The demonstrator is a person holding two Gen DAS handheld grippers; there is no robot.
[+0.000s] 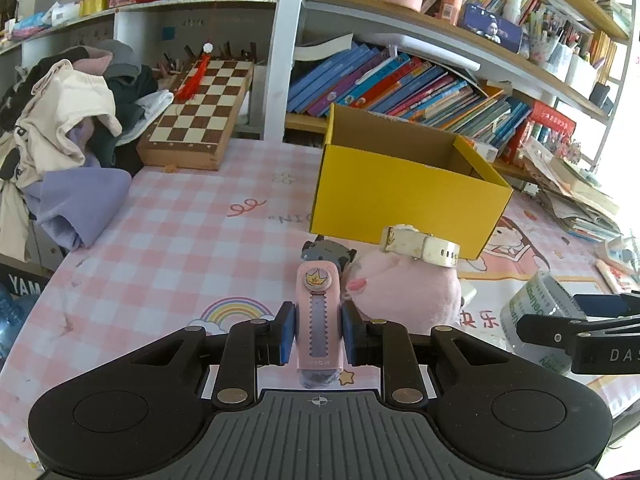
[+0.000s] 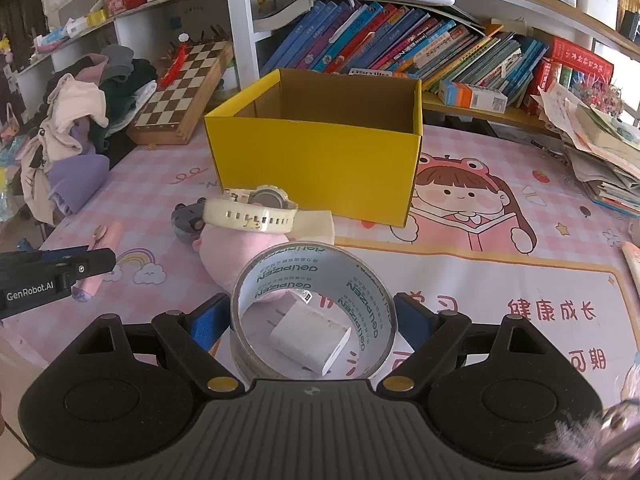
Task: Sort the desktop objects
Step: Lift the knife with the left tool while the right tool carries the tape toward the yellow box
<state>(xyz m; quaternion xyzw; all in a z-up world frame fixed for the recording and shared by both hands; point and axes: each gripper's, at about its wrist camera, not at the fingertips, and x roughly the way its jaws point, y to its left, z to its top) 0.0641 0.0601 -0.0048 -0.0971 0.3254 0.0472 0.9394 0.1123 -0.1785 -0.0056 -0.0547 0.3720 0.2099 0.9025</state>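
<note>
Seemingly upright: pink eraser [image 1: 319,320], crown end boxward.

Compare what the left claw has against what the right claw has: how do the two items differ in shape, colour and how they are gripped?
The left claw is shut on a slim pink eraser holder, gripped across its narrow sides. The right claw brackets a wide clear tape roll; whether its pads touch it is unclear. The holder is solid and opaque; the roll is a hollow ring with a white charger visible through it. Both sit low over the pink checked tablecloth, outside the yellow box.

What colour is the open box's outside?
Yellow; the box shows best in the right wrist view.
</note>
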